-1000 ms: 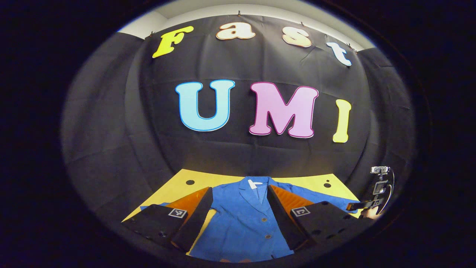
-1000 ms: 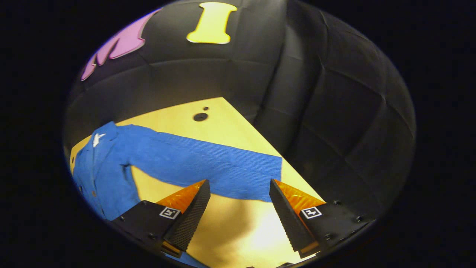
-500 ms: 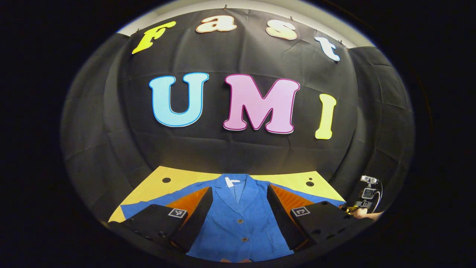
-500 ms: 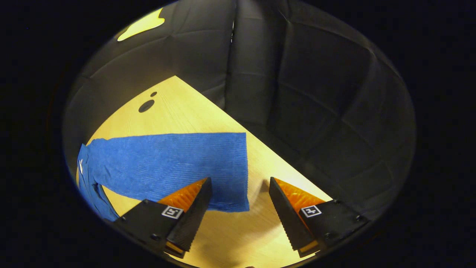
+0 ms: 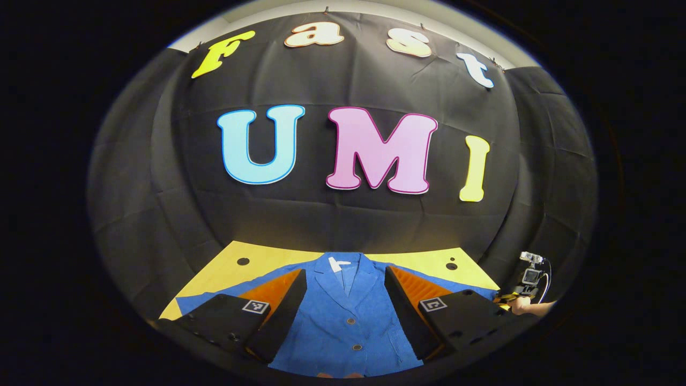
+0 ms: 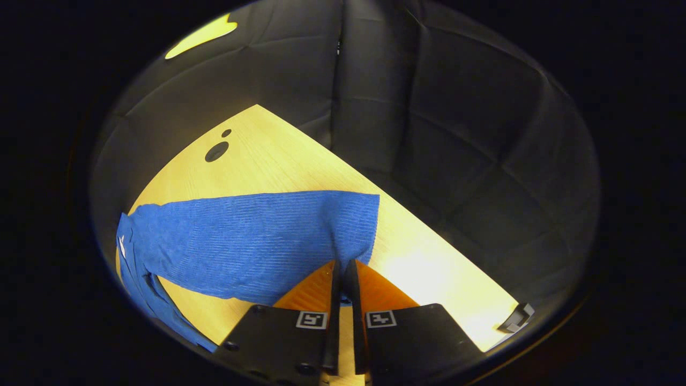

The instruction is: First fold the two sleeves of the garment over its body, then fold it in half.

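- Fingers of the right gripper (image 6: 342,279) pinch the near corner of the blue jacket's right sleeve (image 6: 252,241) at its cuff, presumably to carry it over the jacket's body.
- Half a second ago those fingers stood wide apart astride the cuff; the fabric now puckers at the pinch.
- Blue jacket (image 5: 343,321) lies flat on the yellow table (image 5: 423,260), collar toward the far edge.
- Left gripper (image 5: 343,308) hovers spread open above the jacket's buttoned front, barely shifted.

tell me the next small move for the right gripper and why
Probably lift the right gripper a little and carry the sleeve toward the blue jacket body. Its fingers are closed on the cuff edge, the sleeve lies stretched out flat on the yellow table, and the left gripper hangs open above the jacket's front.
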Available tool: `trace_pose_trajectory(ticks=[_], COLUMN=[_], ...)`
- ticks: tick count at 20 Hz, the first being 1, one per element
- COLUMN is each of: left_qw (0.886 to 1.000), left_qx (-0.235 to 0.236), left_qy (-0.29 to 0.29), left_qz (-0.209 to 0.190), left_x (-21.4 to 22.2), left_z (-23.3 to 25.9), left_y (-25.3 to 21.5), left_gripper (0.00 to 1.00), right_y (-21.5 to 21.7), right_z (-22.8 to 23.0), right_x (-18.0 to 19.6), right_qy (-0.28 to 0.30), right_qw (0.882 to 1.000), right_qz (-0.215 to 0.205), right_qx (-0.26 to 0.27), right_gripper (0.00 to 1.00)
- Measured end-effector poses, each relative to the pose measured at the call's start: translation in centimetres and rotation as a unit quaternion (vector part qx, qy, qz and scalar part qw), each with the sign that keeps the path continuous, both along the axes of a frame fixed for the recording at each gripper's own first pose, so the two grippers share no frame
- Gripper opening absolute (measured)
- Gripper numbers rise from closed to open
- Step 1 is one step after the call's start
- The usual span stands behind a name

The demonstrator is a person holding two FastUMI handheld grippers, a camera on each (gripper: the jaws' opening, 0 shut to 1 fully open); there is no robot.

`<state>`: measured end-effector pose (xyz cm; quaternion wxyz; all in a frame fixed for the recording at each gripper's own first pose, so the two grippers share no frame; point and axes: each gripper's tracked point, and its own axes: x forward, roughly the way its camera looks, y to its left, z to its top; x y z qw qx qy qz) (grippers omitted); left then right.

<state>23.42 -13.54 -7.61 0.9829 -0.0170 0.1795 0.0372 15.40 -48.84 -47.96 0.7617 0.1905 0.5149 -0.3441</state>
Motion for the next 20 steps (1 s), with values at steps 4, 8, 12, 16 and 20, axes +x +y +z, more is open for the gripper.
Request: trace_pose_trajectory(ticks=[4, 8, 12, 16, 20], left_qw=[1.0, 0.999, 0.997, 0.995, 0.989], left_qx=[-0.001, -0.001, -0.008, -0.01, -0.012], left_qy=[0.007, 0.004, 0.003, -0.001, 0.002], left_qz=[0.021, 0.049, 0.071, 0.102, 0.149], left_x=[-1.0, -2.3, -3.7, -5.8, -8.6], left_z=[-0.4, -0.4, -0.5, -0.3, -0.8], left_y=[2.2, 5.4, 7.9, 11.1, 15.1], left_gripper=[0.84, 0.84, 0.84, 0.84, 0.84], right_y=[2.4, 5.5, 12.3, 23.1, 35.0], right_z=[-0.1, 3.2, 7.6, 11.3, 12.3], right_x=[1.0, 5.5, 10.9, 17.0, 21.6], right_qy=[-0.03, -0.092, -0.143, -0.182, -0.199], right_qw=[0.999, 0.995, 0.983, 0.961, 0.932], right_qz=[0.028, 0.039, 0.103, 0.194, 0.284], right_qx=[0.032, 0.025, 0.041, 0.076, 0.104], right_gripper=[0.0, 0.01, 0.01, 0.01, 0.0])
